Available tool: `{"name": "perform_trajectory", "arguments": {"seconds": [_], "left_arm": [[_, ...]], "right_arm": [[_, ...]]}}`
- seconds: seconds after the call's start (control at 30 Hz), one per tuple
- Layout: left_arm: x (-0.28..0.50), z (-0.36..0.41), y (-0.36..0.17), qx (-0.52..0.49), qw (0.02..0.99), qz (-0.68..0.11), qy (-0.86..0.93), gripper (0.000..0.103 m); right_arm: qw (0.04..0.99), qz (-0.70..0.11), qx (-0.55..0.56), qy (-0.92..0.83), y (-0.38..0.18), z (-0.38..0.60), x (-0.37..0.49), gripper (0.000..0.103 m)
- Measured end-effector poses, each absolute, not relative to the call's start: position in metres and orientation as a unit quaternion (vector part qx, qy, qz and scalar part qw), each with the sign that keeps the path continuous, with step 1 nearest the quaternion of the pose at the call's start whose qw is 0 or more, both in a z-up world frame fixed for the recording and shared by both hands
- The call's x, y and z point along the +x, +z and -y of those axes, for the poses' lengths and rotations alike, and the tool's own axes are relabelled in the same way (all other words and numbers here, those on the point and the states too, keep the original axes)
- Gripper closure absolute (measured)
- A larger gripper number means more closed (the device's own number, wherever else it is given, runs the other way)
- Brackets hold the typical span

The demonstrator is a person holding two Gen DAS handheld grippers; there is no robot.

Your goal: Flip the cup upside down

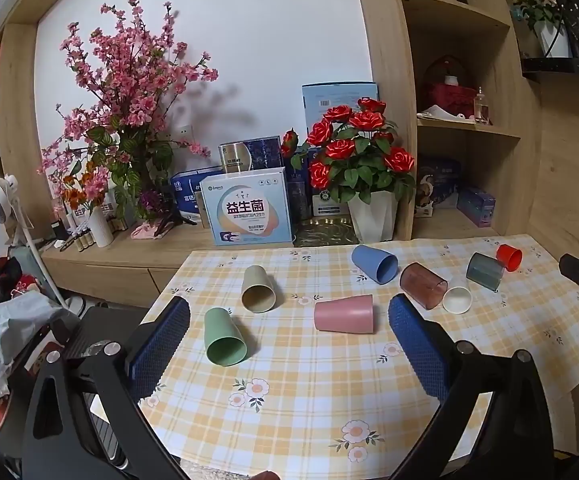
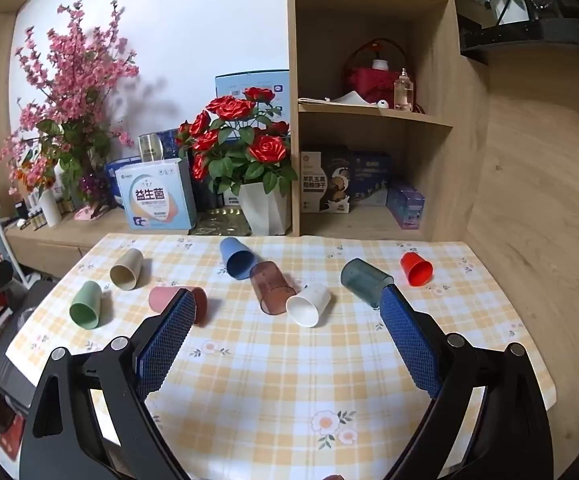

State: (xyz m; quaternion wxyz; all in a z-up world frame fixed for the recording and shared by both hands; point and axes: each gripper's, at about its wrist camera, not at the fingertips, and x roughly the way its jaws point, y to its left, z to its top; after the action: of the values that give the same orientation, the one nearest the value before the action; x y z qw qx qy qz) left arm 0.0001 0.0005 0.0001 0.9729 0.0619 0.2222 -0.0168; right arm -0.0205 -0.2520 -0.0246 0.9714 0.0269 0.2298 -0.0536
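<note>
Left claw (image 1: 289, 344) and right claw (image 2: 285, 328) both wide, empty, level above the table (image 2: 273, 392) before toppled cups (image 2: 308, 310).

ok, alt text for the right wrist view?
Eight plastic cups lie on their sides across a yellow plaid tablecloth, from a green cup at left to a red cup at right. The open right tool hovers in front, its blue pads framing a white cup. Behind stand a pot of red roses and wooden shelves.
</note>
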Motion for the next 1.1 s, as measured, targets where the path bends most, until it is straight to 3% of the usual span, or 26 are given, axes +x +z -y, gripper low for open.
{"name": "perform_trajectory", "arguments": {"seconds": [1.1], "left_arm": [[-0.001, -0.009, 0.001, 0.065, 0.974, -0.218, -0.014, 0.006]], "right_arm": [[0.972, -0.224, 0.033, -0.057, -0.029, 0.257, -0.021, 0.013]]}}
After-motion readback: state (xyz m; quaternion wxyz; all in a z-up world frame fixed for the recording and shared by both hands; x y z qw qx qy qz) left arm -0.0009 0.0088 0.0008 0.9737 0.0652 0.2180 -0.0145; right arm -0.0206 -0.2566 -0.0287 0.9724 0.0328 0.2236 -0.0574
